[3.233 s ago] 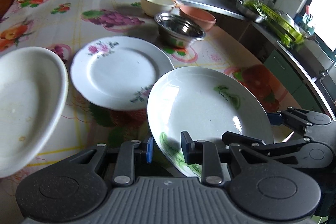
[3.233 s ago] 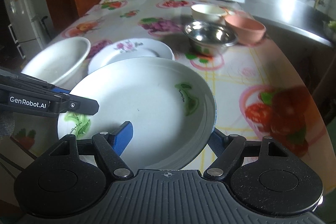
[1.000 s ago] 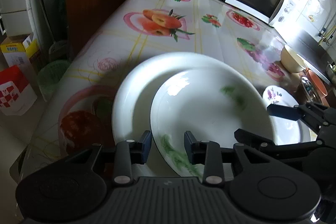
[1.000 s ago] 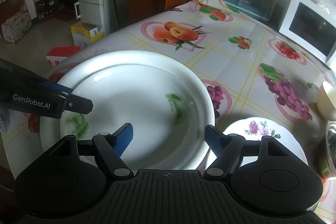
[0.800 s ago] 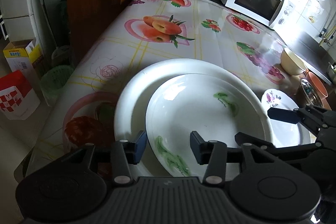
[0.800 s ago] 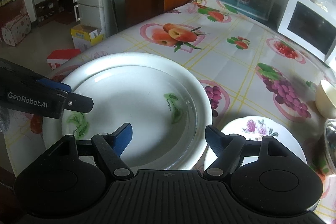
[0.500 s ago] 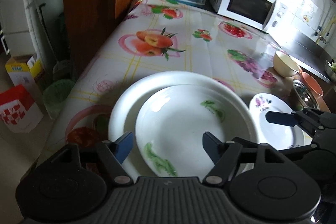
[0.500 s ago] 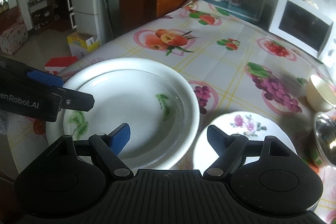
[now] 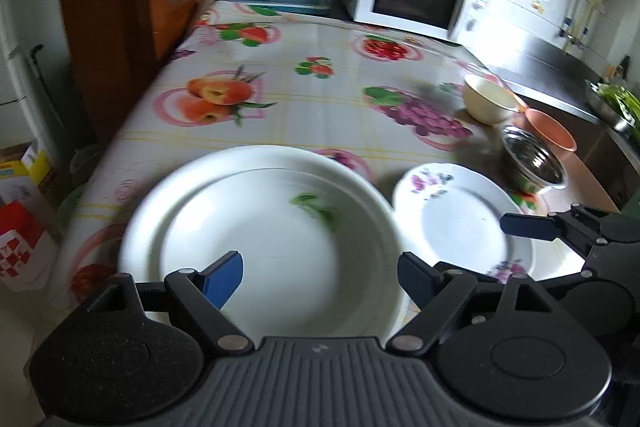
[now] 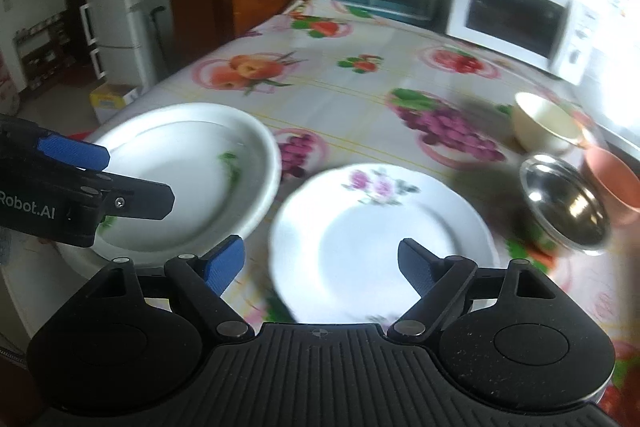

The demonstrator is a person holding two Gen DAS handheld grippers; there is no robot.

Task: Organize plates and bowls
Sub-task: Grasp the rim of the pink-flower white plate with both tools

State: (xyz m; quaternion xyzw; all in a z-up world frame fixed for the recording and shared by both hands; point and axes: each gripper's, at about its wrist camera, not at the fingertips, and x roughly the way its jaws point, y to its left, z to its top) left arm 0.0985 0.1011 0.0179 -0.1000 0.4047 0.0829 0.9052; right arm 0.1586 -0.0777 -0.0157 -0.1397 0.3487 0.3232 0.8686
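Two hand-held grippers hover over a kitchen table covered in a fruit-print cloth, both with fingers spread wide and nothing in their hold. The left gripper looks down on a green-leaf plate nested inside a larger white plate; the stack lies directly ahead of and between its fingers, with the blue pad of the left finger over the near rim without gripping it. Just beyond its right finger sits a rose-patterned plate, beside the stack, with the tip of the right gripper showing above that plate's far-right edge. From the right gripper, the rose-patterned plate lies straight ahead between the spread fingers, its near rim under the fingertips, while the nested stack rests ahead of the left finger, partly behind the left gripper's side. Farther out, past the right finger, stand a steel bowl, an orange bowl and a cream bowl, clustered close together. A white microwave stands at the table's far end. Motion blur softens the plates' edges in both views.
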